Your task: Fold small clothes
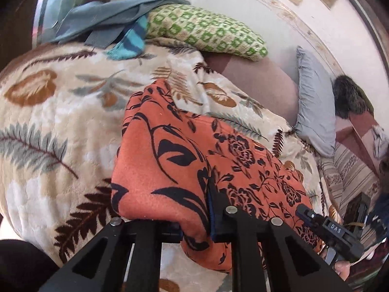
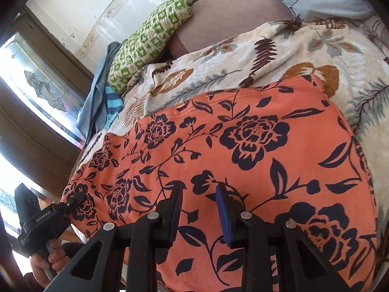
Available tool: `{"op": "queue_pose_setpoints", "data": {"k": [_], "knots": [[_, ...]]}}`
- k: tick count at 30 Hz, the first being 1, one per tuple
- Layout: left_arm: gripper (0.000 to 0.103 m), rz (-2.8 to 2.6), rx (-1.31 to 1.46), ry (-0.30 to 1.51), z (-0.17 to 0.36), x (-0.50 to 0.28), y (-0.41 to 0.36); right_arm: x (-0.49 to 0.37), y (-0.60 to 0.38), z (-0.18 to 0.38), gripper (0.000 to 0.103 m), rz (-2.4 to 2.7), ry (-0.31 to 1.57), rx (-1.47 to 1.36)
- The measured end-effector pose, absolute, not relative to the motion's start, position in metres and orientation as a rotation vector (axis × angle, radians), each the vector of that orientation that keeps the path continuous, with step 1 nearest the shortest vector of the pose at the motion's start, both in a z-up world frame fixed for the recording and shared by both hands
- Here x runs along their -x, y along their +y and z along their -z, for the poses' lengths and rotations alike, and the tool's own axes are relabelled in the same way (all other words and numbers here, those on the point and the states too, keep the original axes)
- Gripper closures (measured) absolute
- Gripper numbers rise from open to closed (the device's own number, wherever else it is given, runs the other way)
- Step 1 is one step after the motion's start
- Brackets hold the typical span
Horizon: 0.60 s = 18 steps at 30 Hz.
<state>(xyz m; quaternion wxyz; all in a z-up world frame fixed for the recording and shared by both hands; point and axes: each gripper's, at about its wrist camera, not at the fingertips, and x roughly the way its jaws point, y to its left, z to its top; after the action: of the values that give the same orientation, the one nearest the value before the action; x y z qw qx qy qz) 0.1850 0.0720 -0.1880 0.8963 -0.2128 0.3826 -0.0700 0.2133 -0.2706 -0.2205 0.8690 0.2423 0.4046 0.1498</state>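
Bedroom scene: leaf-print fleece blanket [image 1: 48, 112] covers the bed, pale wall behind, stained-glass window [image 2: 41, 82] at left in the right wrist view.

Orange garment with black floral print [image 2: 243, 150] lies on the blanket, spread flat on its far side, near edge hanging off the blanket toward the cameras.

Left gripper [image 1: 194, 221]: jaws pinched on a raised fold of the orange garment; cloth bunches between the pads and drapes down over the left finger. In the right wrist view it shows at the garment's left corner, a hand [image 2: 48, 260] around its handle.

Right gripper [image 2: 199, 209]: jaws part-closed, blue pads standing on the garment's near edge. Fabric fills the gap between them, but I can't tell if the pads actually press on it. In the left wrist view its tip sits at the garment's right edge.

Background pile at the head of the bed: green patterned knit [image 1: 206, 31], grey-blue cloth [image 1: 116, 14] on top of it, turquoise striped sock [image 1: 131, 41] sticking out beneath. Light blue pillow [image 1: 313, 102] lies beside a mauve cushion [image 1: 262, 85].
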Motion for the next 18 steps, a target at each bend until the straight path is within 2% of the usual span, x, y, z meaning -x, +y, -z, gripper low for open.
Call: {"op": "queue_pose_setpoints", "data": {"k": [9, 13, 14, 15, 18], "knots": [[0.092, 0.451, 0.144, 0.726, 0.13, -0.19, -0.076, -0.199, -0.366, 0.207, 0.072, -0.157, 0.678, -0.836], [0.092, 0.622, 0.012, 0.802, 0.156, -0.181, -0.162, -0.187, -0.41, 0.206, 0.072, -0.073, 0.599, -0.953], [0.089, 0.67, -0.007, 0.834, 0.168, -0.179, -0.178, -0.185, -0.42, 0.208, 0.072, -0.056, 0.587, -0.983], [0.086, 0.705, -0.02, 0.876, 0.18, -0.177, -0.19, -0.183, -0.43, 0.21, 0.072, -0.045, 0.576, -1.016], [0.086, 0.764, -0.002, 0.965, 0.199, -0.167, -0.191, -0.176, -0.452, 0.212, 0.071, -0.02, 0.557, -1.075]]}}
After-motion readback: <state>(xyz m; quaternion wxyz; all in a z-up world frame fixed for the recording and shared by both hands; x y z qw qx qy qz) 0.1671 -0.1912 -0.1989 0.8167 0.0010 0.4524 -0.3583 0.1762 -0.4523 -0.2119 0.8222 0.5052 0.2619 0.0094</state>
